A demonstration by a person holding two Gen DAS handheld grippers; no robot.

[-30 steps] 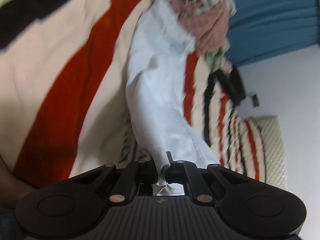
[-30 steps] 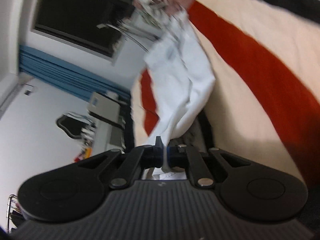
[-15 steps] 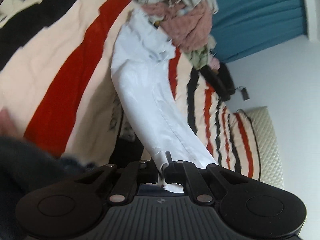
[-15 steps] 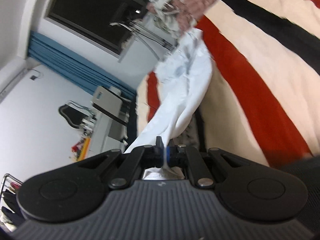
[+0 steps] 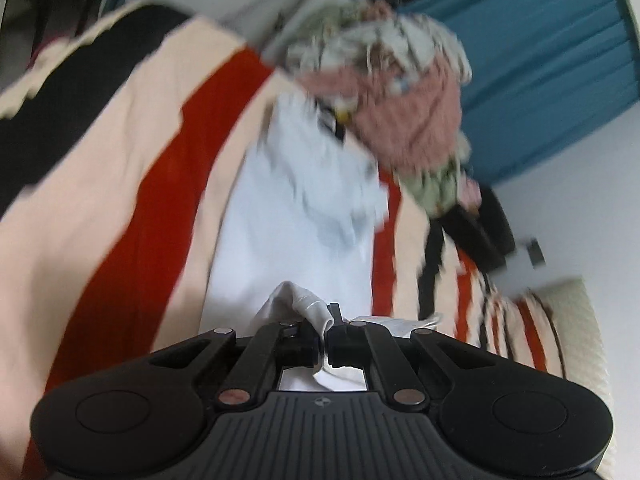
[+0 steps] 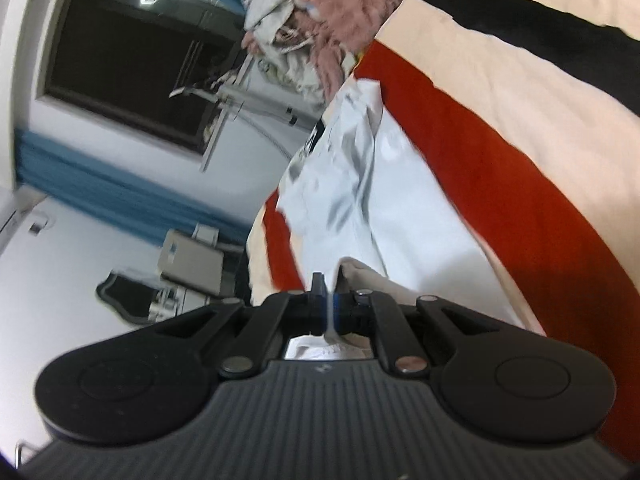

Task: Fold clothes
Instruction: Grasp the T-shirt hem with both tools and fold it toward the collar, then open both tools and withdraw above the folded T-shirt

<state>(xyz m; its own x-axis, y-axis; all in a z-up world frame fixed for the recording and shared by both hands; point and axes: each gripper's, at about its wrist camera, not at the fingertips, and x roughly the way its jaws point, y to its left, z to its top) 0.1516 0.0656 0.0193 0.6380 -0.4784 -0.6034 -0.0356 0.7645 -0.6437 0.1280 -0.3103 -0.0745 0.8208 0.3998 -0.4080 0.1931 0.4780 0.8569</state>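
Claws (image 5: 325, 330) (image 6: 328, 292) pinch white garment (image 5: 296, 216) — window (image 6: 132, 64) right-view only.

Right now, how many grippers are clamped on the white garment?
2. The left gripper pinches one bunched edge of the white garment; the right gripper pinches another edge. Both jaws are shut on cloth.

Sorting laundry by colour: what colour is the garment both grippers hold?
White garment, plain; clearest in the left wrist view.

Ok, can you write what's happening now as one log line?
step: fold clothes | left gripper: shut on white garment | right gripper: shut on white garment | surface: striped blanket
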